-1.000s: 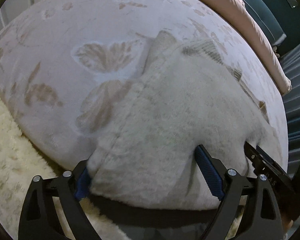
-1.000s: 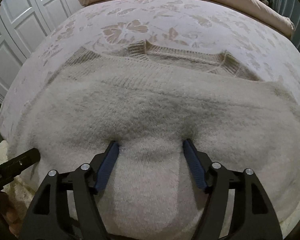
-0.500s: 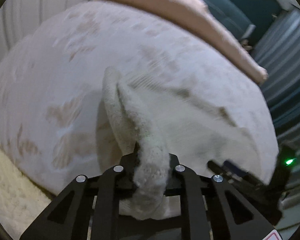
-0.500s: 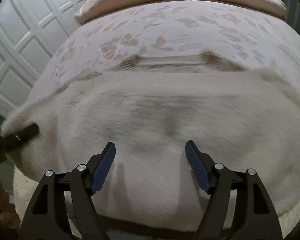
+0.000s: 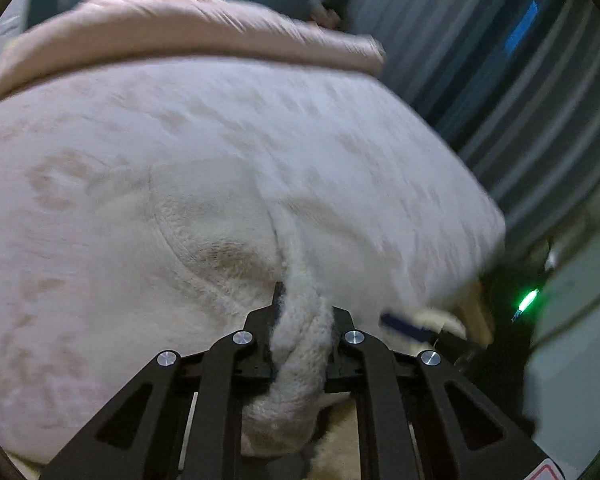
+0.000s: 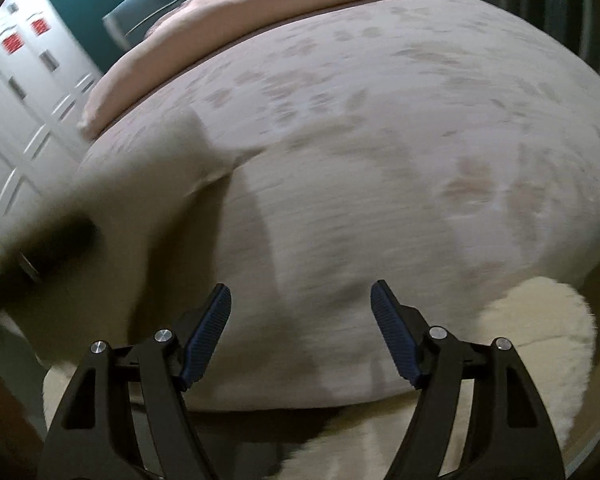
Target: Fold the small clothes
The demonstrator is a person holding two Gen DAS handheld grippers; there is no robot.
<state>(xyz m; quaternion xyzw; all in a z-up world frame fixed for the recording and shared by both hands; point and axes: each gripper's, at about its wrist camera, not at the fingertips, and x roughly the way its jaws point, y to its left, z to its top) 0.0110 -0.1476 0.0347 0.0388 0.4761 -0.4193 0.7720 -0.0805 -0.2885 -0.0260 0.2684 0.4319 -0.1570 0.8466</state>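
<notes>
— Since a second ago the left gripper (image 5: 300, 316) has closed, pinching the sweater (image 5: 220, 248) near the bed's (image 5: 140, 120) front edge.
— Right gripper (image 6: 300, 320)?
— Spread, empty, over bare bedspread beside it.

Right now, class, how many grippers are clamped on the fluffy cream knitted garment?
1. The left gripper is shut on a bunched fold of the fluffy cream knitted garment. The right gripper is open above the floral bedspread, holding nothing.
</notes>
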